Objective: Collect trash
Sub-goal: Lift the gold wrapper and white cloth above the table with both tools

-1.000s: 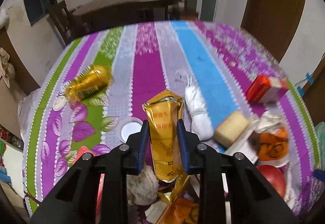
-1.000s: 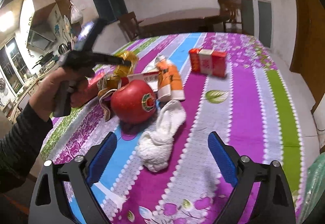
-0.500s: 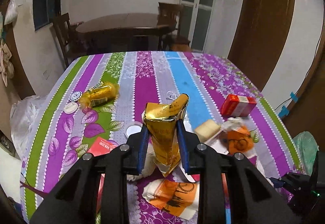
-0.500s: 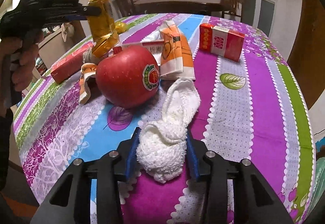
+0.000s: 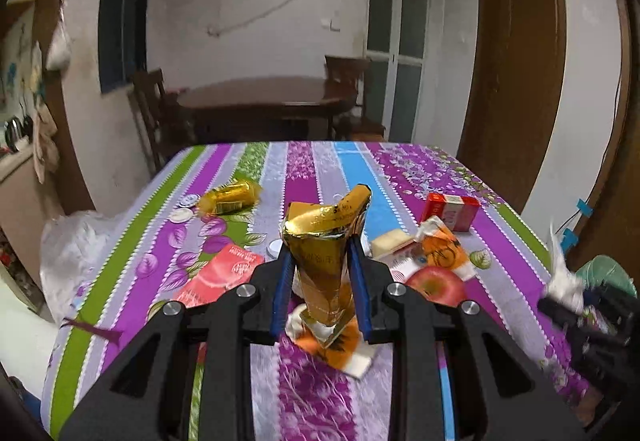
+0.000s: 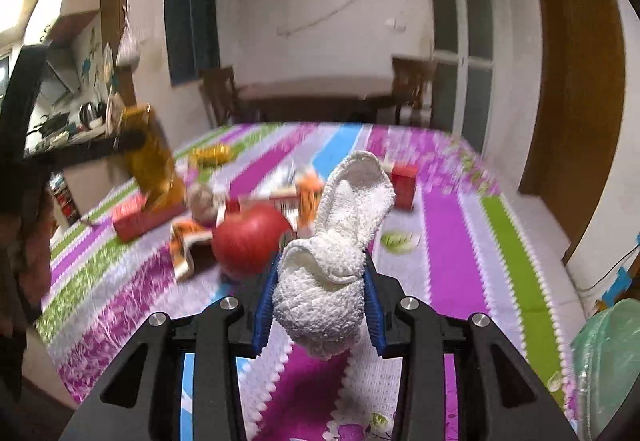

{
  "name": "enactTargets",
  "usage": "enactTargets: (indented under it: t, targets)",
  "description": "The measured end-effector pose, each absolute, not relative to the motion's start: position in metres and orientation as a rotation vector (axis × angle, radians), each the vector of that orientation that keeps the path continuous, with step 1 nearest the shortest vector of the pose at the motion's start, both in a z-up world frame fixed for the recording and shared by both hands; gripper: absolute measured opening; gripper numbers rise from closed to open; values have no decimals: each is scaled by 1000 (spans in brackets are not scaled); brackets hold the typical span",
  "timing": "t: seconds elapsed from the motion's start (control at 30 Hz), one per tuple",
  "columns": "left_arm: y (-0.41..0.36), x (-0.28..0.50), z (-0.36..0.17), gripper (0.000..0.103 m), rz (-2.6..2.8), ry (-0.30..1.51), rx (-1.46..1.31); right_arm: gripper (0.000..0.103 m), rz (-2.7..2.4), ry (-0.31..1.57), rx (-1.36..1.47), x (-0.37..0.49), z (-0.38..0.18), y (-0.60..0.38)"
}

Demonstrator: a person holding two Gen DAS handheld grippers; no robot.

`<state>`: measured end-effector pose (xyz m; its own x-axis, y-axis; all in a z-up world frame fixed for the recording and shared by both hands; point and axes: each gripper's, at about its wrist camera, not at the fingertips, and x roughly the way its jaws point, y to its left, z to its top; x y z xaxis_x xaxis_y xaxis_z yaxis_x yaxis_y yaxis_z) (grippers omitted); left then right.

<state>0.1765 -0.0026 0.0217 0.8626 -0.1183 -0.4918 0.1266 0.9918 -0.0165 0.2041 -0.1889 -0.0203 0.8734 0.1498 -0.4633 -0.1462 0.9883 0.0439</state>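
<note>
My left gripper (image 5: 320, 293) is shut on a crumpled gold foil wrapper (image 5: 325, 253) and holds it above the striped tablecloth (image 5: 320, 169). My right gripper (image 6: 318, 305) is shut on a white crumpled cloth wad (image 6: 332, 265), lifted off the table. In the left wrist view the right gripper (image 5: 576, 305) shows at the far right with the white wad. In the right wrist view the gold wrapper (image 6: 150, 157) shows at the left. On the table lie a second gold wrapper (image 5: 230, 197), orange wrappers (image 5: 442, 251) and a crumpled paper ball (image 6: 200, 201).
A red apple (image 6: 250, 241), a red box (image 5: 450, 211), a flat red packet (image 5: 218, 275), a pale block (image 5: 390, 241) and white lids (image 5: 182, 215) lie on the table. A green bag (image 6: 608, 361) hangs at the right edge, a clear plastic bag (image 5: 72, 253) at the left.
Both grippers have risen and pulled back from the table. The right gripper, open a second ago, shut on the white wad and lifted it. The left gripper kept hold of the gold wrapper.
</note>
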Motion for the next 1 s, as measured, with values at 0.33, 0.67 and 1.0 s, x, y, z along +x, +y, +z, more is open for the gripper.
enactTargets:
  t: [0.33, 0.67, 1.0]
  targets:
    - [-24, 113, 24, 25, -118, 397, 21, 39, 134, 381, 2, 174, 6, -176]
    - [-36, 94, 20, 25, -115, 356, 52, 39, 140, 350, -1, 153, 12, -168]
    - [-39, 90, 18, 25, -121, 359, 50, 39, 139, 354, -3, 148, 13, -166]
